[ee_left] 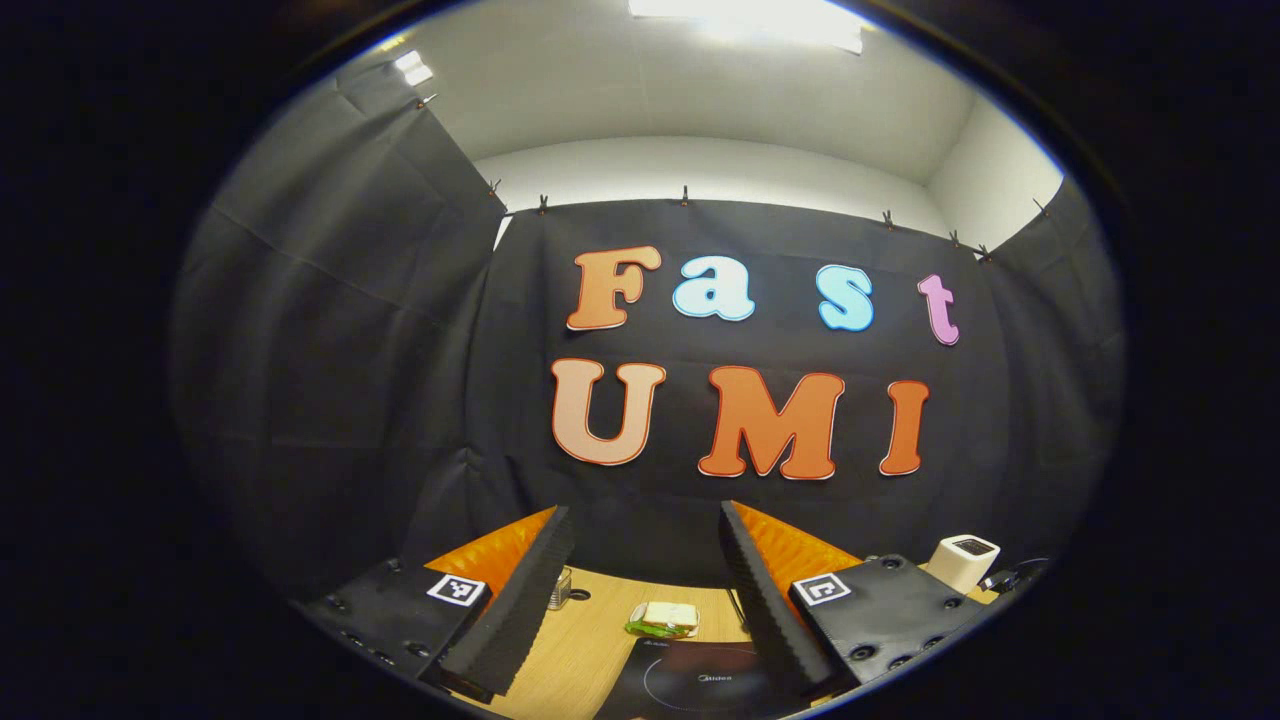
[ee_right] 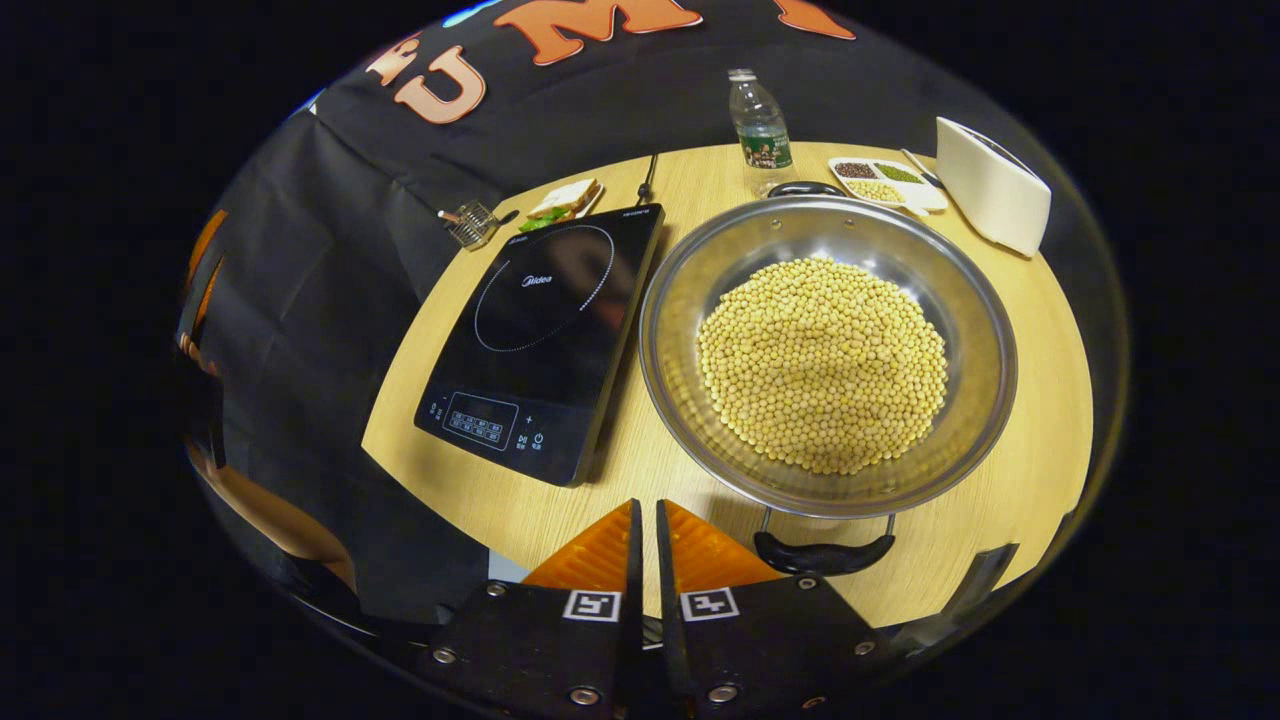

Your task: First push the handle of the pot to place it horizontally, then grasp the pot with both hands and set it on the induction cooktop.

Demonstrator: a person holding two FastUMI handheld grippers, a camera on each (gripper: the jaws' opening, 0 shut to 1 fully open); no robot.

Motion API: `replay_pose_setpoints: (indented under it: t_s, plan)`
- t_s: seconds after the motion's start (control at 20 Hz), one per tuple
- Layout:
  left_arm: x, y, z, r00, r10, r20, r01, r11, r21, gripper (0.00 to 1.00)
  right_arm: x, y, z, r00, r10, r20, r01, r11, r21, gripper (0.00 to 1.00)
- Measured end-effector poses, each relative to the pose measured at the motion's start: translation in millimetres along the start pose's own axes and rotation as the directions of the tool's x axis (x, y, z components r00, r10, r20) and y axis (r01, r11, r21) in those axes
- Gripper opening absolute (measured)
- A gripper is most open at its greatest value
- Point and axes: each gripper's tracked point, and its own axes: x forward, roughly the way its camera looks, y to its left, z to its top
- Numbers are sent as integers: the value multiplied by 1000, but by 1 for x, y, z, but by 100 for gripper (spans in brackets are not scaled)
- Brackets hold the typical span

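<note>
**Near handle sits just right of your right jaws**

Your right gripper (ee_right: 646,560) has its jaws pressed together, holding nothing, low over the counter's (ee_right: 1030,420) near edge. Ahead and to the right lies the pot (ee_right: 690,300), a wide steel pan heaped with soybeans (ee_right: 822,362), resting on the counter just beside the induction cooktop (ee_right: 545,340), which lies to its left. The pot's near handle (ee_right: 822,554) points toward you, just right of the closed fingertips; the far handle (ee_right: 806,187) sits opposite, so the handle axis runs away from you rather than across. Your left gripper (ee_left: 645,590) is raised, jaws spread, empty, aimed mostly at the booth wall. Your right hand looks nearer for the push.
</note>
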Motion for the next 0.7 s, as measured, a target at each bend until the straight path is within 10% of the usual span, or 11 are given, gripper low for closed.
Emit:
replay_pose_setpoints:
  t_s: [0.7]
  plan:
    - [-1, 0, -1, 1000, 13, -17, -12, 1000, 22, 95, 30, -29, -5, 999, -43, -14, 43, 999, 26, 0]
